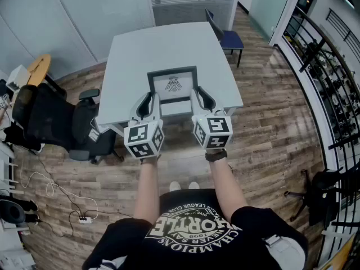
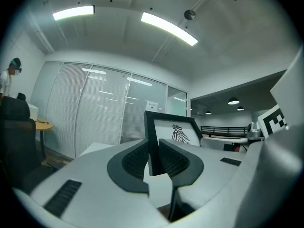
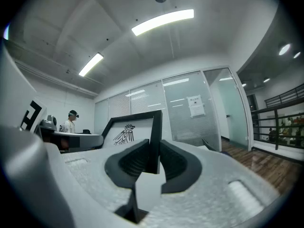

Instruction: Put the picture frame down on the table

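I have the picture frame point(image 1: 172, 84) held between both grippers over the near part of the grey table point(image 1: 140, 46). The left gripper point(image 1: 149, 102) has its jaws closed on the frame's left side bar; in the left gripper view the dark bar sits pinched between the two ribbed pads. The right gripper point(image 1: 201, 99) has its jaws clamped on the right side bar in the same way. The frame is dark, with a white sheet inside that carries a black bird-like emblem, and its face tilts up toward me. From the head view I cannot tell whether its lower edge touches the tabletop. A black office chair point(image 1: 53, 120) stands on the wooden floor point(image 1: 270, 145) off the table's left corner, and a blue chair point(image 1: 228, 37) stands at the far right corner.
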The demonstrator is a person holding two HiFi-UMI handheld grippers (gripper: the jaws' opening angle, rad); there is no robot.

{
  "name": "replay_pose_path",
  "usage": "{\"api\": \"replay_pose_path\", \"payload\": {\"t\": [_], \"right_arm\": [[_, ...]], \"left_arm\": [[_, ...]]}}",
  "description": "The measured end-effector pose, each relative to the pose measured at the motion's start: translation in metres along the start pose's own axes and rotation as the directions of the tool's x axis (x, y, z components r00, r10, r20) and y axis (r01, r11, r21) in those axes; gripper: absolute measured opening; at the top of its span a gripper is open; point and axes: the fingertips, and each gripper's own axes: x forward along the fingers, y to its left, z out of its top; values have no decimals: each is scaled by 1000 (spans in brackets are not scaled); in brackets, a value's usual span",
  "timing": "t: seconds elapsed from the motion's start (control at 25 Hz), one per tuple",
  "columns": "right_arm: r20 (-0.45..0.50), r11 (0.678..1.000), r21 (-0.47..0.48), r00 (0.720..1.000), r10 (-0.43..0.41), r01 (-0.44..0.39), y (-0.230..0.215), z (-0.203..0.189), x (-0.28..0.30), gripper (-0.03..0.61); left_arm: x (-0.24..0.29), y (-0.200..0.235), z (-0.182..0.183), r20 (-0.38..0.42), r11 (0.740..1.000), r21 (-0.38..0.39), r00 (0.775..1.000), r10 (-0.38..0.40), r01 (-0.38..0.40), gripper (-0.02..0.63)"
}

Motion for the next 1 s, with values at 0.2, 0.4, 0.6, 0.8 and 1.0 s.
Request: {"api": "replay_pose_path", "payload": {"t": [0.2, 0.4, 0.6, 0.8, 1.0], "right_arm": [[-31, 1000, 8, 999, 14, -14, -2, -6, -4, 69], [-56, 1000, 27, 998, 5, -3, -18, -10, -13, 71], [-52, 1000, 28, 999, 2, -1, -38, -11, -27, 71], [-94, 998, 51, 995, 29, -24, -50, -23, -29, 71], [-93, 996, 69, 994, 59, -53, -56, -20, -20, 74]], "left_arm": [[-1, -3, -6, -11, 1000, -5, 1000, 4, -4, 69], [2, -20, -10, -23, 1000, -4, 1000, -11, 11, 69], [4, -44, -18, -24, 1000, -1, 1000, -17, 17, 69], [6, -54, -28, -29, 1000, 3, 1000, -4, 5, 71], [16, -53, -22, -24, 1000, 3, 1000, 8, -8, 71]]}}
